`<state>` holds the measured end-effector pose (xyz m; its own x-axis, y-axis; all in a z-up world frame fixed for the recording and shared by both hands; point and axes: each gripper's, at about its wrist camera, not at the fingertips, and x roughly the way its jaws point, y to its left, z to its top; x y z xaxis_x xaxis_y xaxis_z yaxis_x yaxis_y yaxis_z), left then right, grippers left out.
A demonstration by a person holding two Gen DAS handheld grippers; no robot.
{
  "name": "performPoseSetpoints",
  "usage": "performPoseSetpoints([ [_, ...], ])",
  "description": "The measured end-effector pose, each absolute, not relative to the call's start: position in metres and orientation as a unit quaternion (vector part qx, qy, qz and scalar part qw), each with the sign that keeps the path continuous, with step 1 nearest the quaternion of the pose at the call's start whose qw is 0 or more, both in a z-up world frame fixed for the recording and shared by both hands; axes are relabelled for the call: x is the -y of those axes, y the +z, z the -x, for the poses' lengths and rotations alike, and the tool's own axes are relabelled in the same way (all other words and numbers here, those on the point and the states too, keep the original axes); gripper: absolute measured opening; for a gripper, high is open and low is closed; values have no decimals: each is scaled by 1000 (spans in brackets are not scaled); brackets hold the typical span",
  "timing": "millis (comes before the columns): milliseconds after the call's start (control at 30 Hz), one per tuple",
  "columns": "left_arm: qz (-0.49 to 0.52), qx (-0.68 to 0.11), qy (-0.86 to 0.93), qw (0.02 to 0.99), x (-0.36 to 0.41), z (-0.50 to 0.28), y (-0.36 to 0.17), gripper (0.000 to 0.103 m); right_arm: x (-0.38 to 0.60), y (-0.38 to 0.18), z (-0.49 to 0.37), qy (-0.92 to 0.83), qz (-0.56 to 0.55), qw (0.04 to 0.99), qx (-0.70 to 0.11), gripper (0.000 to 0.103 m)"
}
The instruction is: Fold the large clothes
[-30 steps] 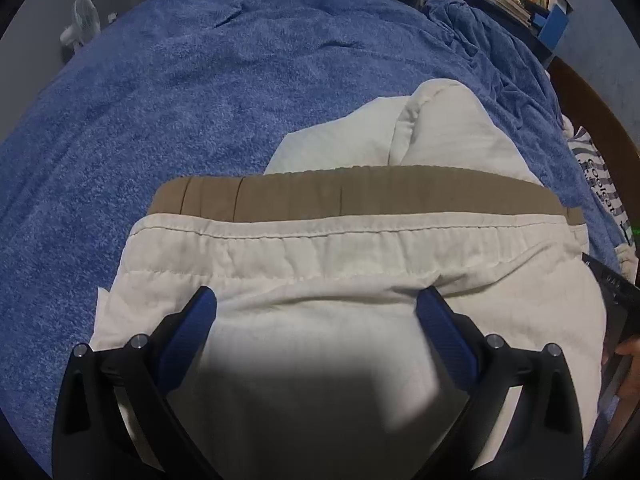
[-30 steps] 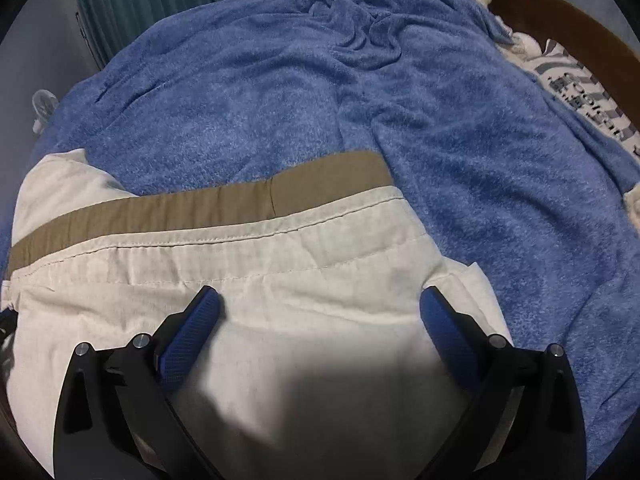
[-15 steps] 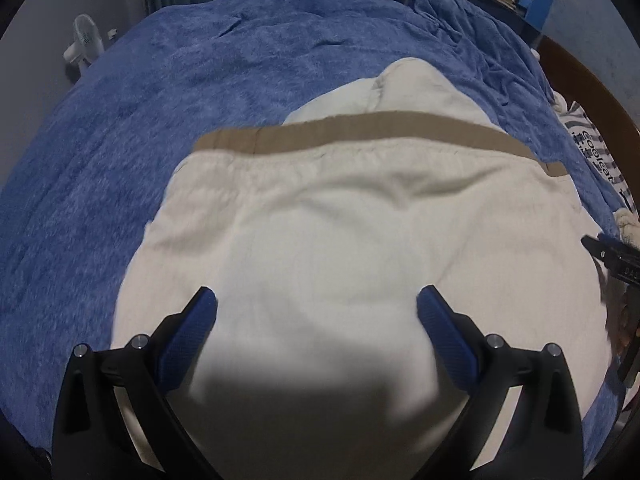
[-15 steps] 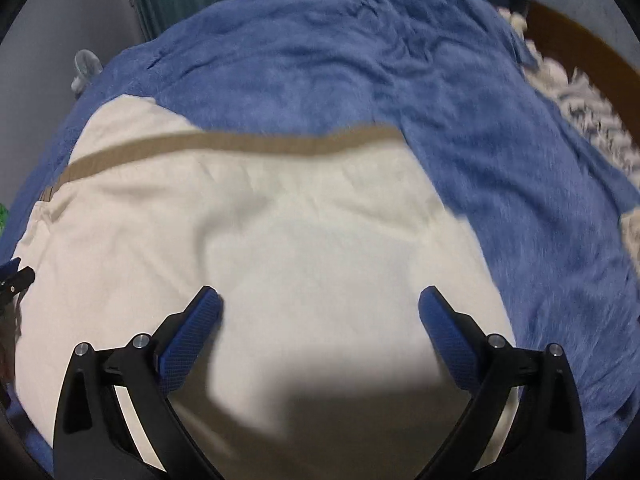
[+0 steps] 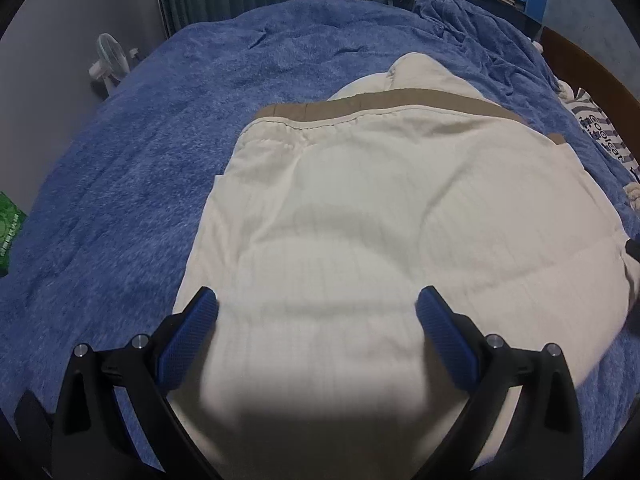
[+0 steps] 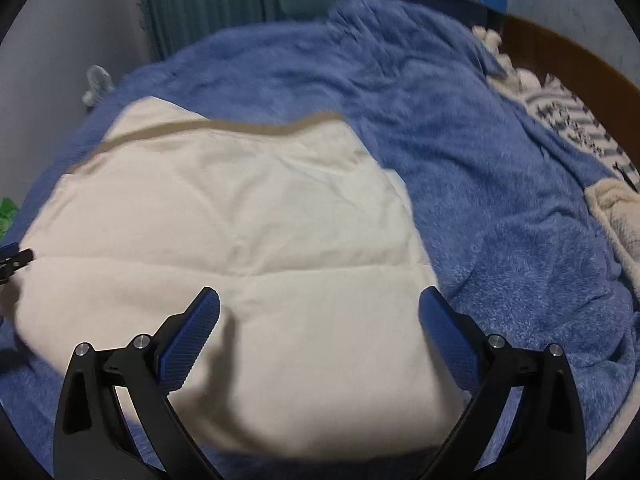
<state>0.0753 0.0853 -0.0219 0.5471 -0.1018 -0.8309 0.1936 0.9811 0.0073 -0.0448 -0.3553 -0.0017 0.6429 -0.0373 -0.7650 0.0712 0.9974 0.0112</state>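
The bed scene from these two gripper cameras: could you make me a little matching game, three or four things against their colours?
Things:
1. blanket
2. folded garment
3. waistband strip
4. finger pads

Colours:
A. tan
B. cream
C. dark blue, textured
D. fuzzy mid-blue

Pairs: 1-D, 2-B, 3-A, 4-C
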Motion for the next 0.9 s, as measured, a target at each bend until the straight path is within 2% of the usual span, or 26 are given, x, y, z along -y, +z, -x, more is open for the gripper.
performPoseSetpoints([
  [200,-22,-459,-107,881,-74,-35,-19,96,308,4,70,42,-32,922,-385,96],
  [400,-39,-448,-111,886,-46,-6,-31,97,259,-10,71,50,38,917,-393,96],
  [500,-26,-455,-103,884,-59,-2,-36,97,286,-24,71,14,-15,904,-427,96],
  [733,1,-467,-70,881,-94,16,-45,97,347,-32,90,-77,-75,886,-451,96],
  [900,22,-462,-60,884,-101,40,-51,96,343,-25,115,-76,-84,899,-423,96],
])
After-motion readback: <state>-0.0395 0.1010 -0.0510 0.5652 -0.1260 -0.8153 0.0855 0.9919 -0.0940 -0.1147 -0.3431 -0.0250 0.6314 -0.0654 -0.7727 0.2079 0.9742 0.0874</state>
